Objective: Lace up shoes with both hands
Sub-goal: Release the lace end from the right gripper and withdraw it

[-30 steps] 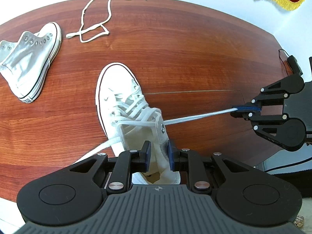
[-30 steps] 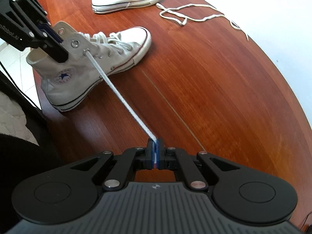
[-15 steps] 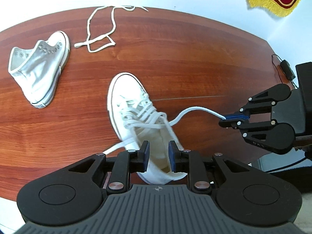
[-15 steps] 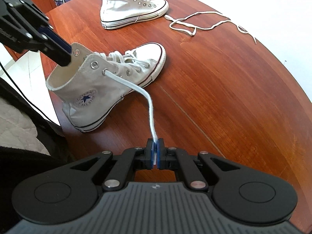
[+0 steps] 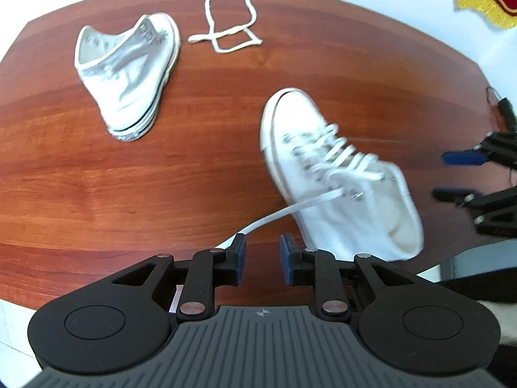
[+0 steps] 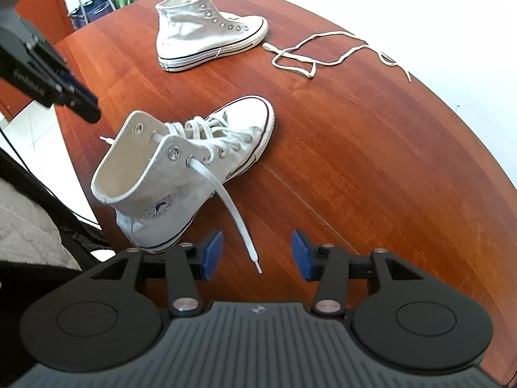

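White canvas high-top sneaker (image 6: 194,165) stands upright near the edge of the reddish-brown wooden counter (image 6: 371,161), its toe pointing toward the middle and its open collar toward us. Its flat white lace (image 6: 232,207) is threaded through most of the metal eyelets; one free end trails from an upper eyelet down the side onto the wood and stops between the spread blue pads of our right gripper (image 6: 257,255), which touch nothing. In the left wrist view the same sneaker (image 5: 336,174) looks blurred, and the other free end of the lace (image 5: 290,208) runs from the opposite eyelet row across the wood toward our left gripper (image 5: 261,255). Its tip lies just beside the left blue pad; we cannot tell whether they touch. Those fingers are also parted and empty. Our right gripper (image 5: 465,174) shows at the right edge of this view with its pads apart, while the left gripper (image 6: 77,97) hangs above and beyond the sneaker's collar in the right wrist view.

Farther back, a second white high-top sneaker without a lace (image 6: 206,32) rests on the wood, and a loose white shoelace (image 6: 329,51) lies tangled just beside its toe.
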Available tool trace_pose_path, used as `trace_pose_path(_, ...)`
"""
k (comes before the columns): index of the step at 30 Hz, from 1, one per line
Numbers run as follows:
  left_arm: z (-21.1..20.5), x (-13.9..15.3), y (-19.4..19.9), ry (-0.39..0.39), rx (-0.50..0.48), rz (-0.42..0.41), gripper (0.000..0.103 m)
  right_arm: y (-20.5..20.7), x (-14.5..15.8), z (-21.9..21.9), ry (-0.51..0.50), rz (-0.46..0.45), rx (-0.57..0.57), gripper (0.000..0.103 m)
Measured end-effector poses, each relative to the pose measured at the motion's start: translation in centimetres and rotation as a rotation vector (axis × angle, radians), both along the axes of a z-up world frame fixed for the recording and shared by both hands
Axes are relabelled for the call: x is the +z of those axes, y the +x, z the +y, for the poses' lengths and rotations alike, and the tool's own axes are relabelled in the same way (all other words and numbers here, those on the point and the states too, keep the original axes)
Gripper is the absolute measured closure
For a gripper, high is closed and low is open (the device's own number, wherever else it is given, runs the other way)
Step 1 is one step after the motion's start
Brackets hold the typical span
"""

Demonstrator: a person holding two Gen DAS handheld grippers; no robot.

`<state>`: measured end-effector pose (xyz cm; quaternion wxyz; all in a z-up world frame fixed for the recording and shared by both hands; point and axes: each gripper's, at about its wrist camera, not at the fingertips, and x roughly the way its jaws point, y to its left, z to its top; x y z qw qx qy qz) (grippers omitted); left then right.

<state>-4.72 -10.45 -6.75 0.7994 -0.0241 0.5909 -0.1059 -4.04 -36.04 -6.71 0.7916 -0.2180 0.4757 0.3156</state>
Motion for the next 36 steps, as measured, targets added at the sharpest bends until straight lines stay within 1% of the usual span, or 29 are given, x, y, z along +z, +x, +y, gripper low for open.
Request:
trace_pose_path(1, 0.1, -0.4, -0.1, 0.012, -0.005, 0.005, 0.072, 0.0, 0.0, 0.1, -0.002, 0.000, -0.004, 0.054)
trace_pose_path(3, 0.5, -1.2, -0.4, 0.023, -0.003, 0.021, 0.071, 0.0, 0.1, 0.3, -0.007, -0.001, -0.022, 0.054)
trace_pose_path(6, 1.3, -2.4, -0.8, 0.023, 0.028, 0.038, 0.071, -0.1, 0.0, 0.7, -0.014, -0.002, -0.032, 0.052)
trace_pose_path(9, 2.1, -3.4, -1.3, 0.035, 0.063, 0.039, 0.071, -0.3, -0.2, 1.0, -0.021, 0.002, -0.031, 0.052)
trace_pose_path(13, 2.5, -4.6, -1.8, 0.061, 0.058, 0.024, 0.071, -0.6, -0.5, 1.5, -0.028, 0.011, -0.028, 0.052)
trace_pose_path(16, 2.4, -5.7, -1.8, 0.083, 0.001, 0.010, 0.071, -0.7, -0.7, 1.8, -0.030, 0.016, -0.026, 0.052)
trace_pose_path(22, 2.1, -7.2, -1.2, 0.096, -0.091, 0.012, 0.073, -0.9, -0.7, 2.1, -0.037, 0.019, -0.031, 0.052)
trace_pose_path(24, 1.8, -7.5, -0.9, 0.098, -0.143, -0.001, 0.073, -0.9, -0.7, 2.1, -0.038, 0.020, -0.037, 0.052)
trace_pose_path(27, 1.4, -7.6, -0.5, 0.120, -0.218, -0.018, 0.085, -1.0, -0.8, 2.0, -0.040, 0.020, -0.048, 0.052)
trace_pose_path(29, 1.1, -7.8, -0.2, 0.133, -0.263, -0.028, 0.086, -1.0, -0.8, 1.9, -0.040, 0.021, -0.055, 0.052)
trace_pose_path(32, 0.9, -8.0, 0.2, 0.138, -0.324, -0.019, 0.086, -1.1, -0.8, 1.8, -0.038, 0.024, -0.068, 0.051)
trace_pose_path(34, 0.6, -8.3, 0.3, 0.147, -0.381, -0.012, 0.086, -1.1, -0.9, 1.7, -0.037, 0.027, -0.076, 0.051)
trace_pose_path(36, 0.2, -8.7, 0.4, 0.179, -0.454, -0.004, 0.086, -1.2, -0.9, 1.5, -0.036, 0.027, -0.086, 0.051)
